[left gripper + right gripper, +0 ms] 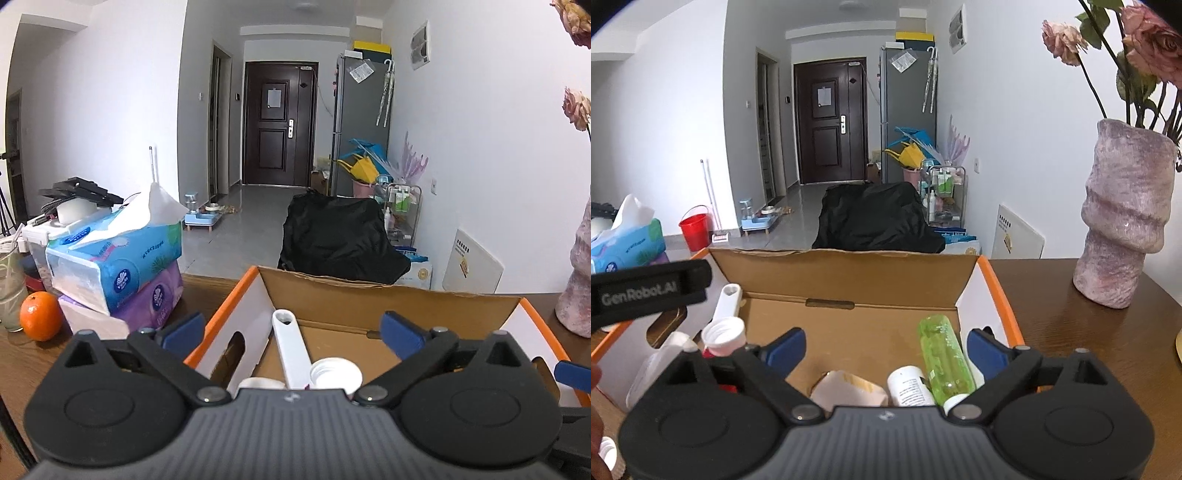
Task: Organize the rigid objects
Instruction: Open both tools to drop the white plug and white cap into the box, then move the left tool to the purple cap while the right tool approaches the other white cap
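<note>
An open cardboard box with orange edges (369,299) (849,273) sits on the wooden table. In it lie a white flat tool with a hole (291,350) (726,301), a white screw cap (334,374) (723,334), a green bottle (943,360), a small white bottle (909,386) and a beige packet (849,389). My left gripper (291,328) is open and empty above the box's left part. My right gripper (886,349) is open and empty above the box's right part. The left gripper's body (646,288) shows at the left of the right wrist view.
Stacked tissue packs (122,266), an orange (40,315) and a glass (9,291) stand left of the box. A pink vase with dried roses (1123,218) stands to the right. A black covered object (340,236) is behind the table.
</note>
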Motion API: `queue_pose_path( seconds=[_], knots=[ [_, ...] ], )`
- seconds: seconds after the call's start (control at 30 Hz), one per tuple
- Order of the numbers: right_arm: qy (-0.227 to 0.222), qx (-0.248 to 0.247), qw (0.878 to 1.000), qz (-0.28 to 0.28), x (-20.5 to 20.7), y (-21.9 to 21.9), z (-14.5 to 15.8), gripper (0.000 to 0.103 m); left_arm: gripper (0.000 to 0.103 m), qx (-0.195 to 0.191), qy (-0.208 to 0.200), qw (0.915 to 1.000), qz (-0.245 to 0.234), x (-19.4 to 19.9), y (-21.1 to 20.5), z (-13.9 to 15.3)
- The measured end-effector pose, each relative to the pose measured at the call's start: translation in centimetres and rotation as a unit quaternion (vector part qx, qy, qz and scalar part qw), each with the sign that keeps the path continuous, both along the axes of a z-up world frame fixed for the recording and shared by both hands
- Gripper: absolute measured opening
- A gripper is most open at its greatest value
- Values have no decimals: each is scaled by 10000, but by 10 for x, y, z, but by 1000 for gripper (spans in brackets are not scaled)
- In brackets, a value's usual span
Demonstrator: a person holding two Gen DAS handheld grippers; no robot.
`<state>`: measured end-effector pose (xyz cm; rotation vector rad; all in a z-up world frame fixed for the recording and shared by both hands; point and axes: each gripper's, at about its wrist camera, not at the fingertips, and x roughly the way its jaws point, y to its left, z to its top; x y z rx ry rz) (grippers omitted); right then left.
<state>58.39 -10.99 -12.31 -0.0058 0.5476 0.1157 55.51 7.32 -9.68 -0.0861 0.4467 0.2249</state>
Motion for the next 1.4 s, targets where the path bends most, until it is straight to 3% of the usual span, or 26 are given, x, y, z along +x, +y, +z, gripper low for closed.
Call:
queue_pose_path(
  seconds=[0.77,1.4],
  knots=[
    [-171,3,9999,-6,-12,-3,1,103,103,-335,103,9994,16,-7,11,4],
    [-451,27,9989,130,-80,-12,15,103,103,-317,-56,9987,387,-76,37,16]
  ],
)
